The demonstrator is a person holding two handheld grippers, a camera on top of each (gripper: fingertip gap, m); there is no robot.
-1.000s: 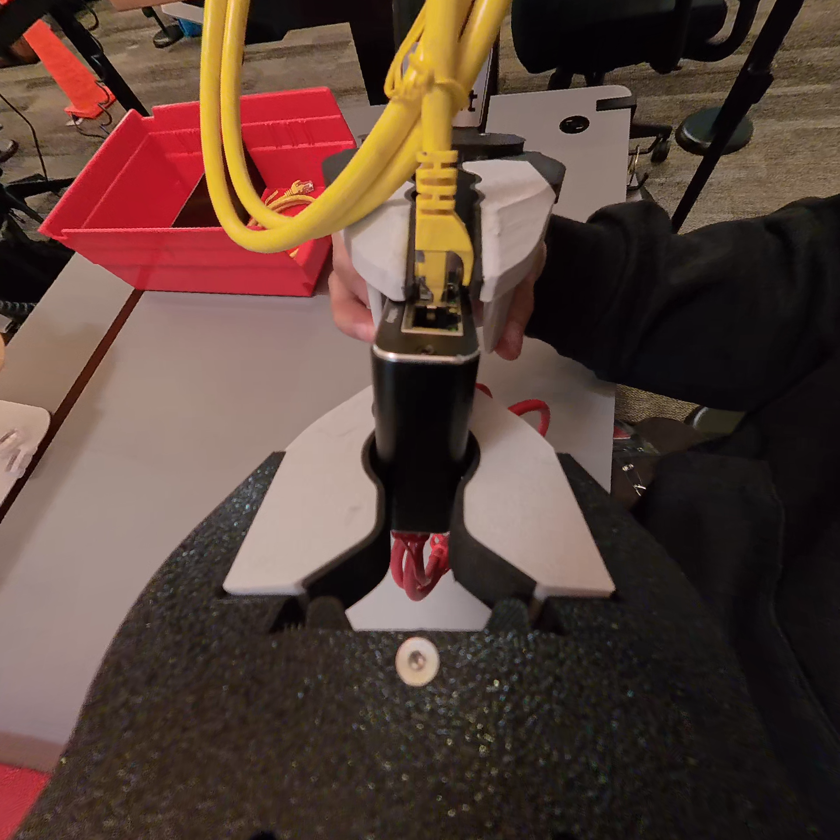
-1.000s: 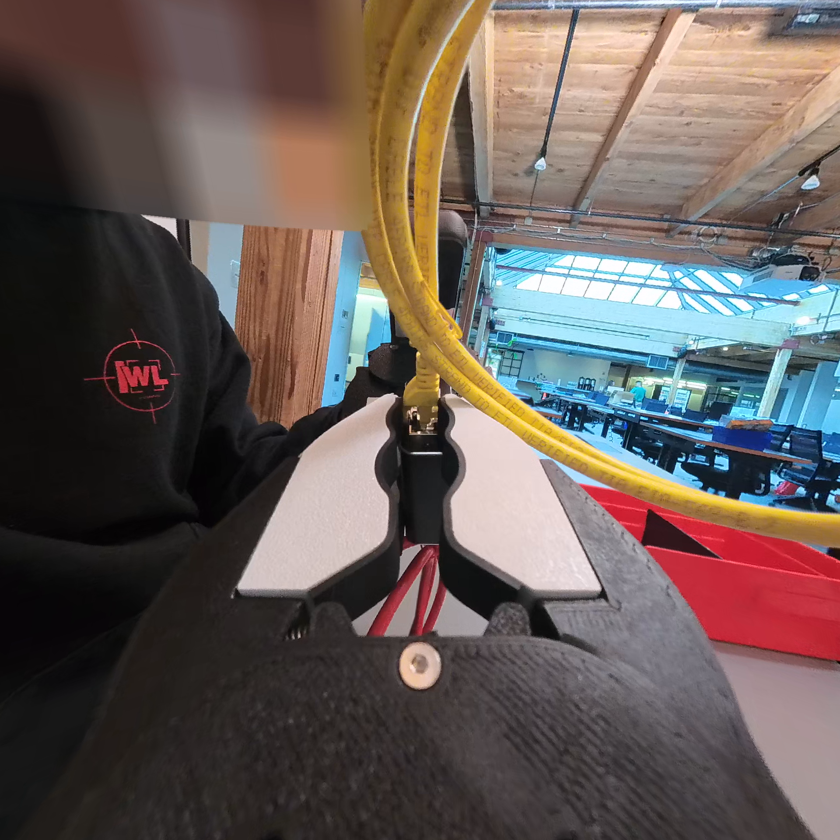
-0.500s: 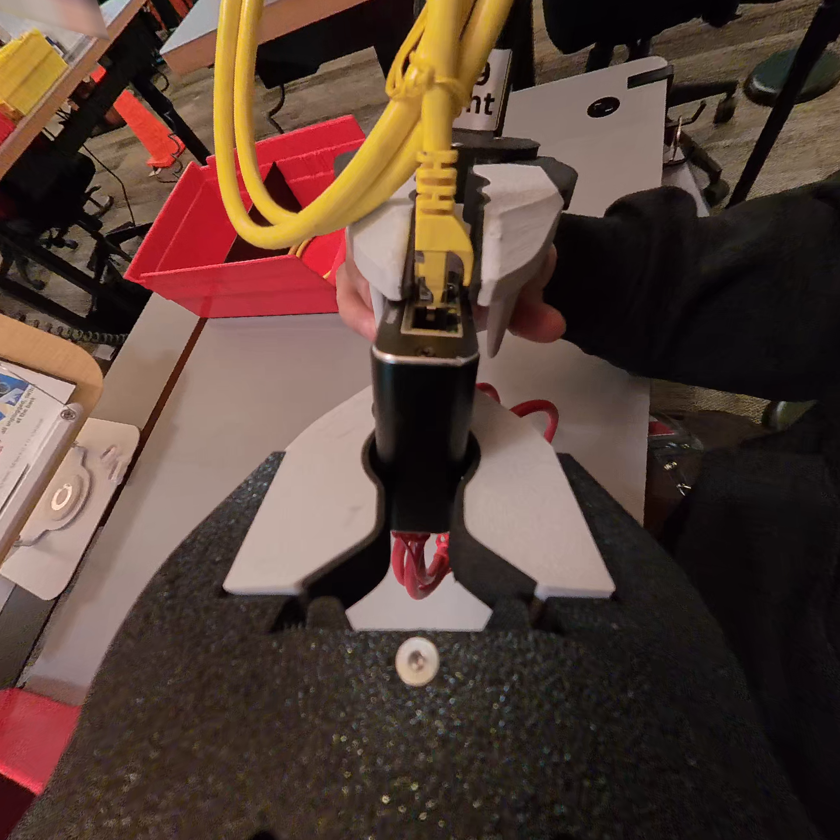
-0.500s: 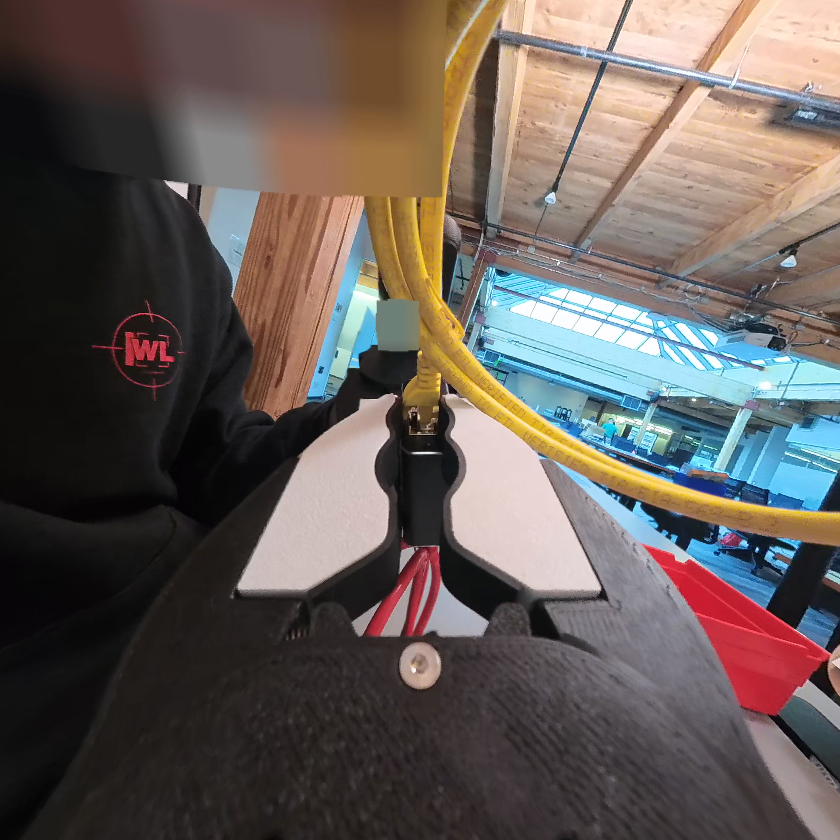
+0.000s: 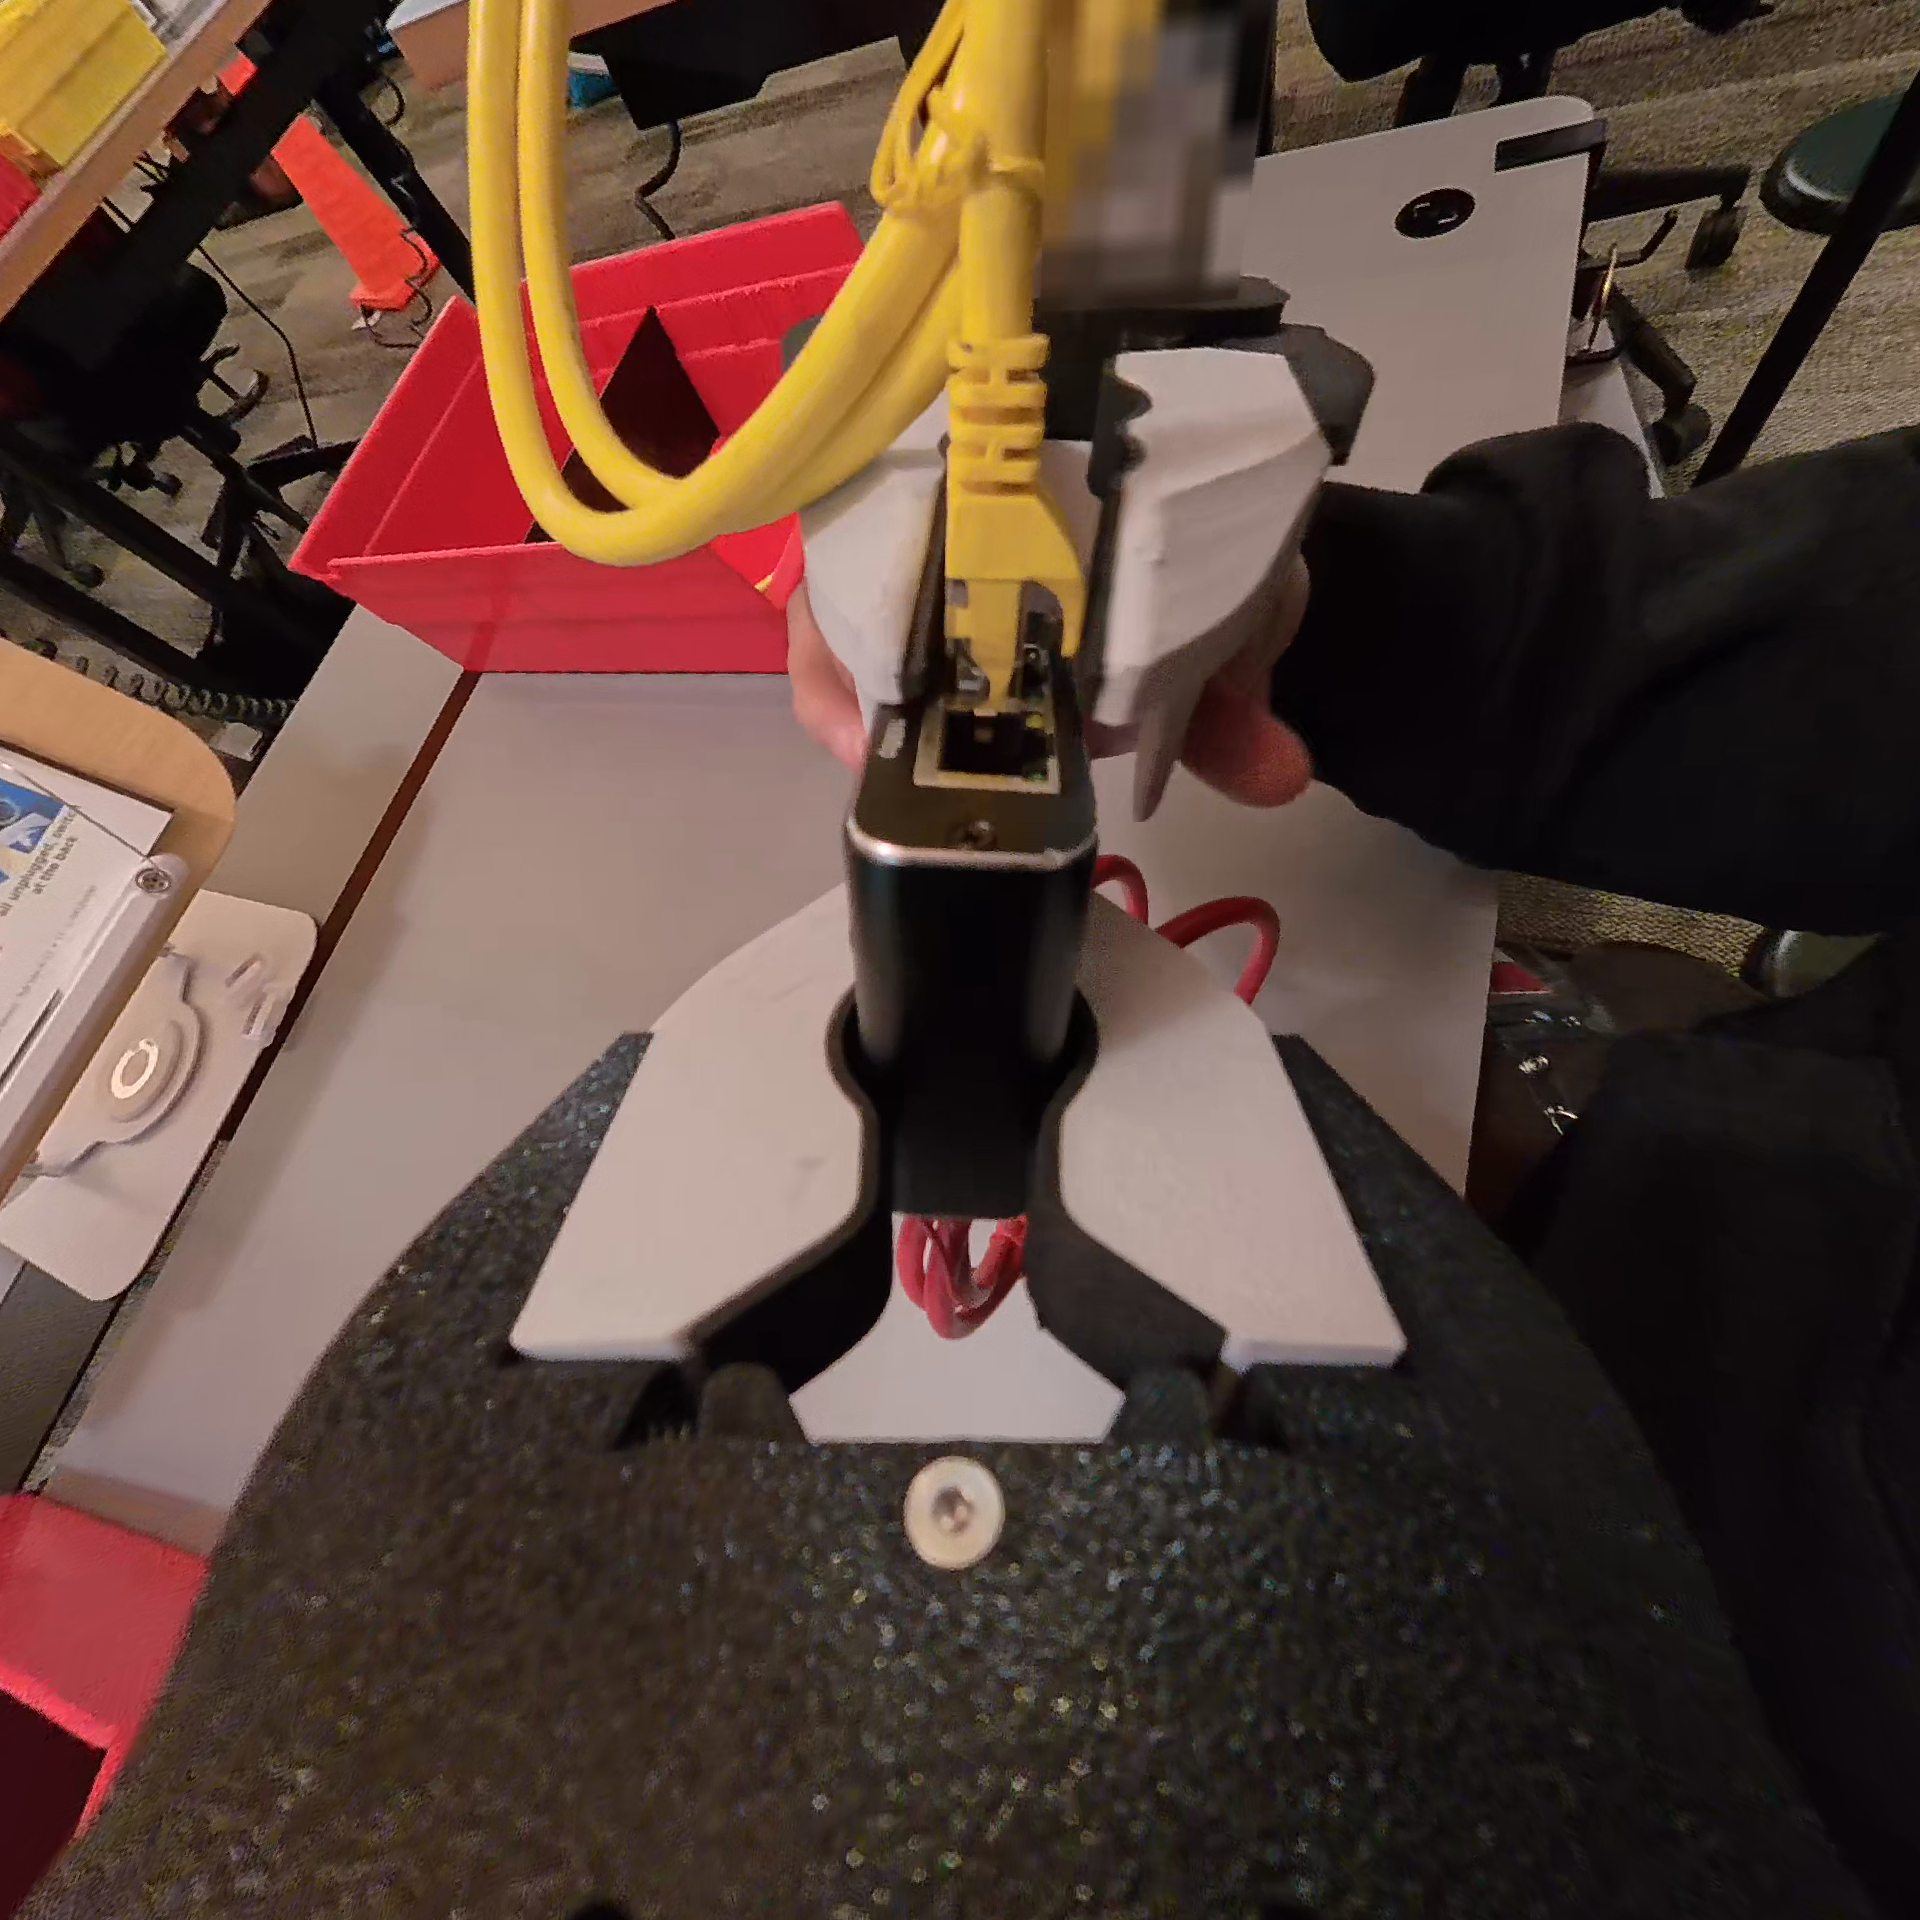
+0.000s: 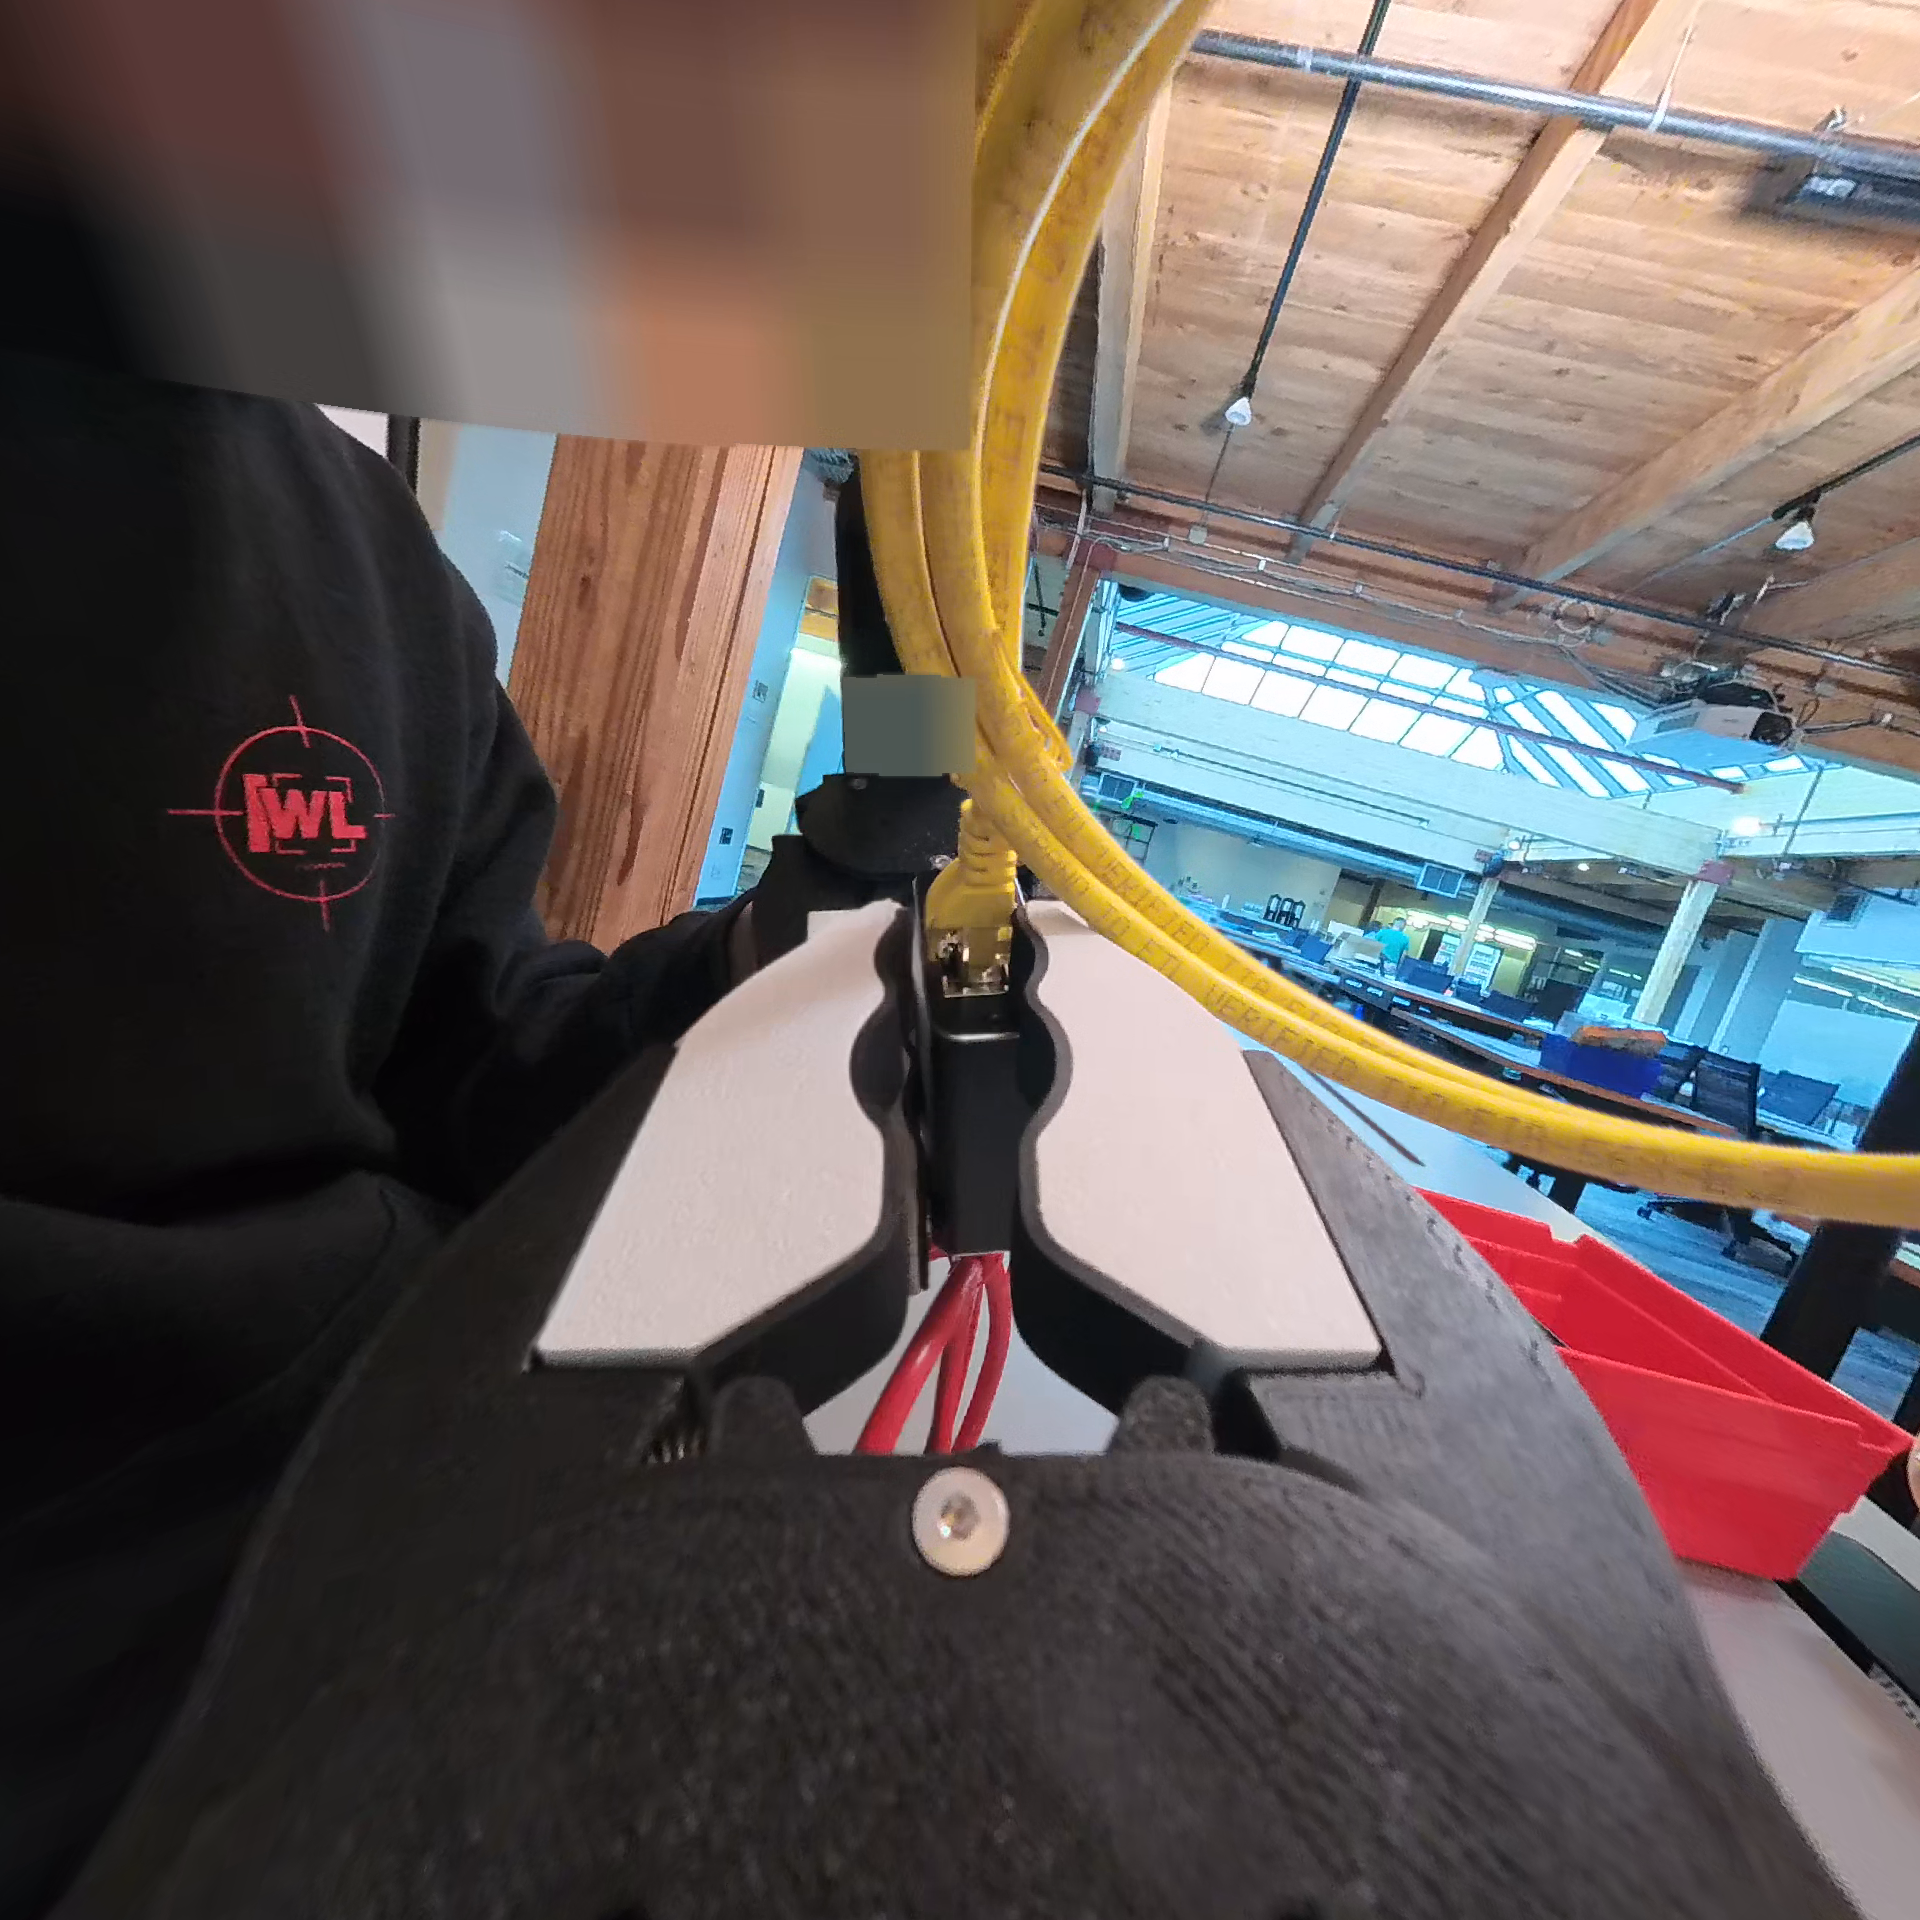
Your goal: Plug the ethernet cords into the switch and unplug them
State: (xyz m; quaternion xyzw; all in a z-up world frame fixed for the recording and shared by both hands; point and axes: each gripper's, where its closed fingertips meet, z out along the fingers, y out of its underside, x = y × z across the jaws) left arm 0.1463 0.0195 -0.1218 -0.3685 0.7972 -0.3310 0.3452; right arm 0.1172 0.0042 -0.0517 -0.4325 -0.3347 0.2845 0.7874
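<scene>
My left gripper (image 5: 968, 997) is shut on a black switch (image 5: 966, 904) and holds it upright above the table, ports facing up. A yellow ethernet cord (image 5: 520, 364) loops overhead, and its plug (image 5: 1003, 520) points down into a port behind an empty one (image 5: 987, 750). I cannot tell how deep it sits. My right gripper (image 5: 997, 644) comes from the far side, shut on the plug. In the right wrist view the right gripper (image 6: 966, 925) holds the plug (image 6: 971, 904) over the switch (image 6: 971, 1122). Red cords (image 5: 1216, 925) lie on the table below.
A red bin (image 5: 582, 603) stands at the far left of the grey table (image 5: 520, 883), and also shows in the right wrist view (image 6: 1662, 1382). A person's black sleeve (image 5: 1610, 675) reaches in from the right. A white stand (image 5: 135, 1070) sits beyond the table's left edge.
Both grippers, the switch and the cord have swung together, so the bin and the room have shifted in both views. The plug stays at the same port, both grips unchanged.
</scene>
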